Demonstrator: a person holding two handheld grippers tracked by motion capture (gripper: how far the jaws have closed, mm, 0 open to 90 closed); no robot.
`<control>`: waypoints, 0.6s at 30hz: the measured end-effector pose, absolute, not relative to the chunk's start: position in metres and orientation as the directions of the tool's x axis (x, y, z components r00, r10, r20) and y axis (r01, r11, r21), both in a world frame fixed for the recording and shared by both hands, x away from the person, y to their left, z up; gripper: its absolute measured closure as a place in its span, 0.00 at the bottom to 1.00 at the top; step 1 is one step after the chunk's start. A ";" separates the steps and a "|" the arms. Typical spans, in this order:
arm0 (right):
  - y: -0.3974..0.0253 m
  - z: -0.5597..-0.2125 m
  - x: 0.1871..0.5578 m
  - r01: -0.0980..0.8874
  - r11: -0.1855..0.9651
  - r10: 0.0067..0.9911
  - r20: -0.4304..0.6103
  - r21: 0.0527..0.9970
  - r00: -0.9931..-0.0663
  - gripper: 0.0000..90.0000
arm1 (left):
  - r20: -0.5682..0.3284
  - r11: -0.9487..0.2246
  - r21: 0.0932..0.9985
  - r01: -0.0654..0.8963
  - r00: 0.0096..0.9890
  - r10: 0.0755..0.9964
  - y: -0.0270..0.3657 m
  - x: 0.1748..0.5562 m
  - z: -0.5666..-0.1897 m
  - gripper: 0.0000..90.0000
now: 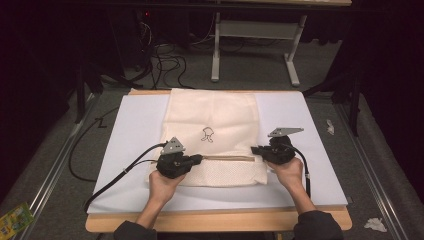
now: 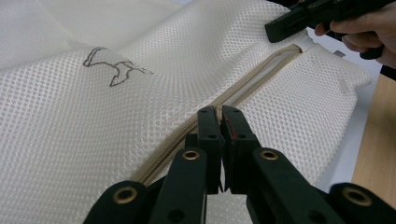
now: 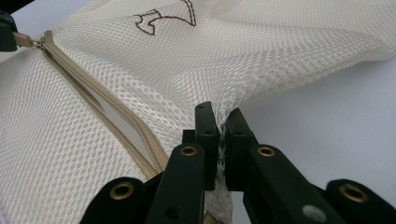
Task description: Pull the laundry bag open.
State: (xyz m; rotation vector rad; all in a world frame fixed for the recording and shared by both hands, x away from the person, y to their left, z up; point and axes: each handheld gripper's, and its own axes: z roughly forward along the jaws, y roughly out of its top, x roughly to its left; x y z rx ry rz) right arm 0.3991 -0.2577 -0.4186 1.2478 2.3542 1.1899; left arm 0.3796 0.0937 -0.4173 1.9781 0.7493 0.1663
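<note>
Dark room all around, grey floor with cables up at 12 o'clock and a desk frame behind; white mat covers a wooden table, with bare mat open at 3, 9 and along 6 o'clock, so plenty of room on every side; cream mesh laundry bag lies flat mid-mat, running from centre up to the 12 o'clock edge, little animal outline stitched on it; zipper crosses its lower part, looks partly open toward the right end, can't tell if anything's inside; left gripper sits at the zipper's 9 o'clock end, jaws pinched tight on the zipper pull; right gripper is at the 3 o'clock end, jaws clamped on a bunched bit of mesh at the bag's edge.
</note>
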 end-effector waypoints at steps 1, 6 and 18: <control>-0.258 -0.419 0.399 0.593 0.310 0.772 0.168 0.743 -0.613 0.98 | -0.191 -0.334 0.836 0.436 0.801 0.568 0.094 0.380 -0.418 0.97; -0.258 -0.418 0.399 0.589 0.311 0.771 0.164 0.746 -0.615 0.98 | -0.187 -0.334 0.838 0.432 0.801 0.569 0.095 0.379 -0.416 0.97; -0.261 -0.419 0.400 0.596 0.307 0.778 0.165 0.742 -0.606 0.98 | -0.186 -0.326 0.841 0.432 0.797 0.574 0.102 0.379 -0.414 0.97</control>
